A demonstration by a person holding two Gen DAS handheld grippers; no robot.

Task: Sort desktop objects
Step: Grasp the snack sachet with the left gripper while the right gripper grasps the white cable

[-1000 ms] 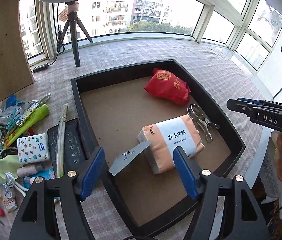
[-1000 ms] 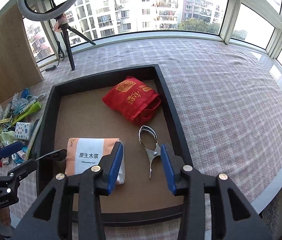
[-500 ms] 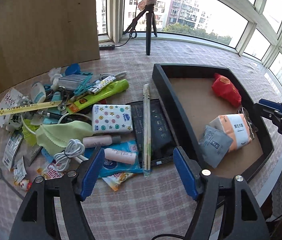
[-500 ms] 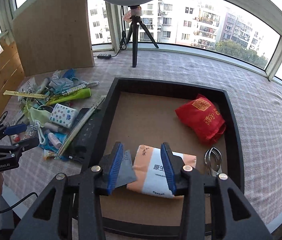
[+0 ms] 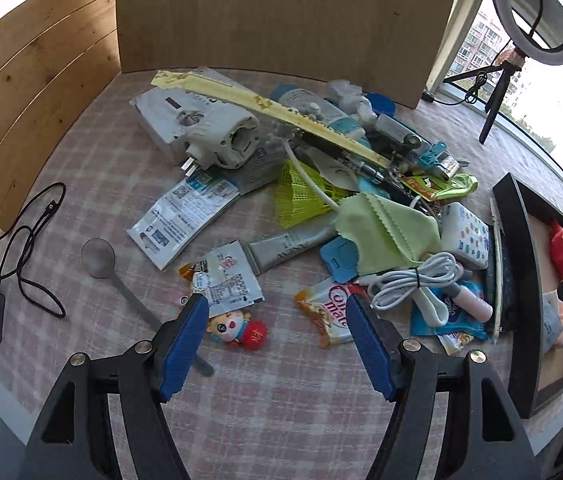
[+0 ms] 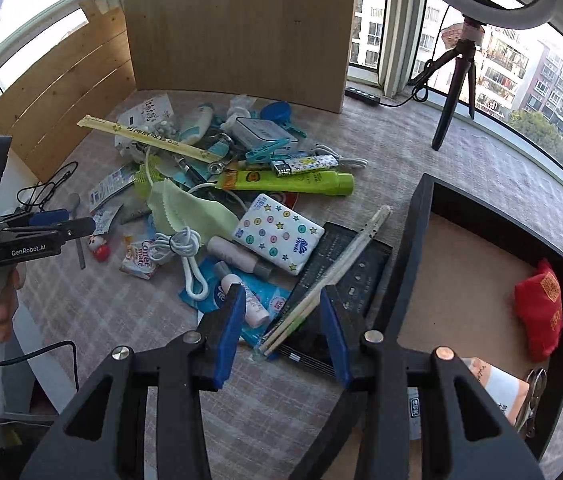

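Table w/ pink-grey checked cloth [image 5: 93, 168]. Lying on it: heap of small stuff near the upright cardboard panel [image 5: 281, 20]. Loose at the heap's edge: grey plastic spoon [image 5: 99, 258], black cable [image 5: 29, 248], printed sachet [image 5: 181, 220], cartoon doll keychain [image 5: 237, 328], Coffee-mate packet [image 5: 331, 314]. Black tray [image 6: 413, 248] sits on the cloth beside the heap; black keyboard [image 6: 341, 280] just beside its wall, chopsticks [image 6: 333, 276] on top. Ring-light tripod [image 6: 455, 88] stands farther back, by the window.

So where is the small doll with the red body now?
In the left wrist view, the doll lies on the tablecloth just ahead of the open left gripper, beside the spoon.
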